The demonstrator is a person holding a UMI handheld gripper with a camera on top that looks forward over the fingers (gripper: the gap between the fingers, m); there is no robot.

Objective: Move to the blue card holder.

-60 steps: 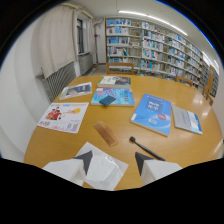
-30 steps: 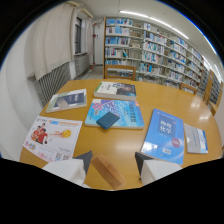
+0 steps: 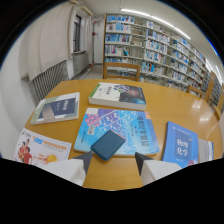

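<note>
The blue card holder (image 3: 107, 145), a small dark teal pouch, lies on a light blue book (image 3: 120, 129) on the round wooden table (image 3: 165, 107). It sits just ahead of my fingers, in line with the gap between them. My gripper (image 3: 113, 162) is open with nothing held; its two dark fingertips (image 3: 86, 161) point at the holder's near corners without touching it.
More books lie around: a green-and-dark one (image 3: 119, 95) beyond the blue book, a grey one (image 3: 56, 107) left of it, a blue one (image 3: 181, 146) to the right, and a white pictured magazine (image 3: 37, 150) beside the left finger. A wooden chair (image 3: 121, 70), bookshelves (image 3: 160, 52) and a radiator (image 3: 47, 80) stand beyond the table.
The view has moved forward over the table. The card holder has come from well beyond the fingers to just ahead of them, and the brown object near the fingers is out of sight.
</note>
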